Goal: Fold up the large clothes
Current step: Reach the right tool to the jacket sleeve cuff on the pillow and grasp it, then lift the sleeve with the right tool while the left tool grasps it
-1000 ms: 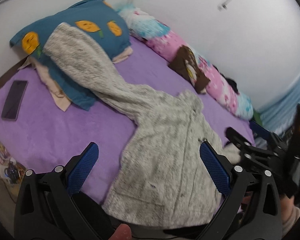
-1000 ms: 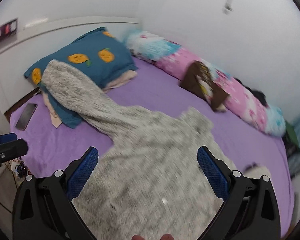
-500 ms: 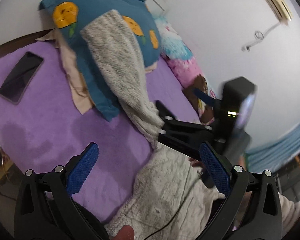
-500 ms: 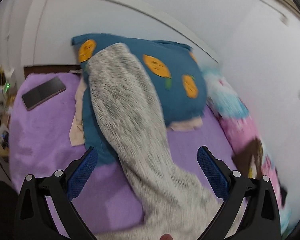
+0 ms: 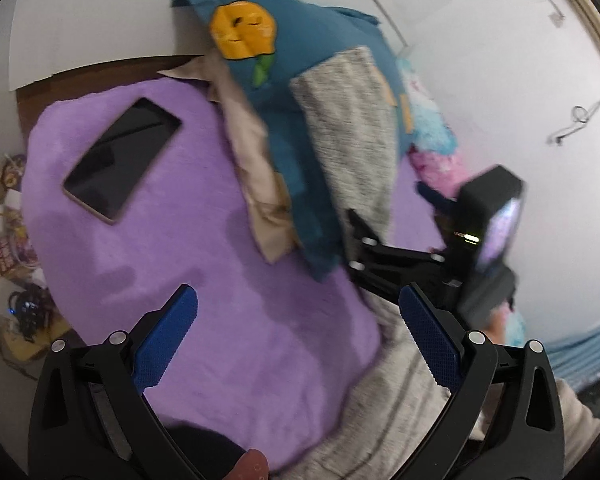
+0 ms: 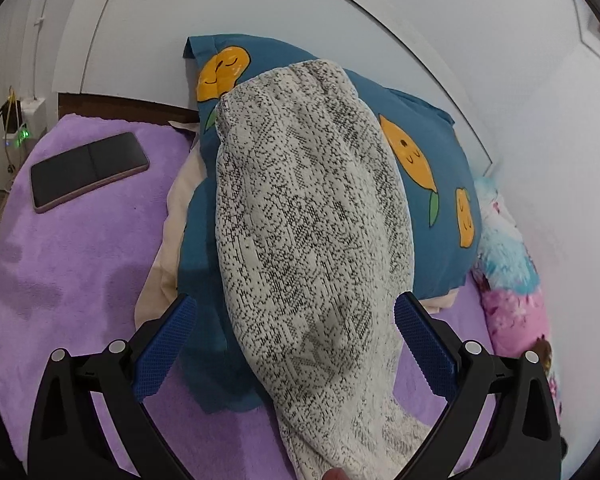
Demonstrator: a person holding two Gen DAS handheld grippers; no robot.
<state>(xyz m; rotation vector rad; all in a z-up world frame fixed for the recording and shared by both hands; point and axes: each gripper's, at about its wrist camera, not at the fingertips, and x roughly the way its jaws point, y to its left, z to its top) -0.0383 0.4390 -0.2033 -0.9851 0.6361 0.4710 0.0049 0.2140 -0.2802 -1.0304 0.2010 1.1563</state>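
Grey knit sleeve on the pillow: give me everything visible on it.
The grey knit sleeve is a white-and-black speckled, chunky-looking knit with a gathered cuff at its far end. It lies stretched up over the blue pillow with orange fruit prints, cuff highest, and runs down onto the purple bedspread toward the camera. The right hand-held gripper is open, its blue pads either side of the sleeve, not gripping. In the left wrist view the sleeve joins the rest of the garment lower right.

No text, brand or number can be read anywhere. The teal pillow (image 6: 420,216) carries only orange fruit faces, and the phone (image 6: 88,170) on the bed shows a dark, blank screen.
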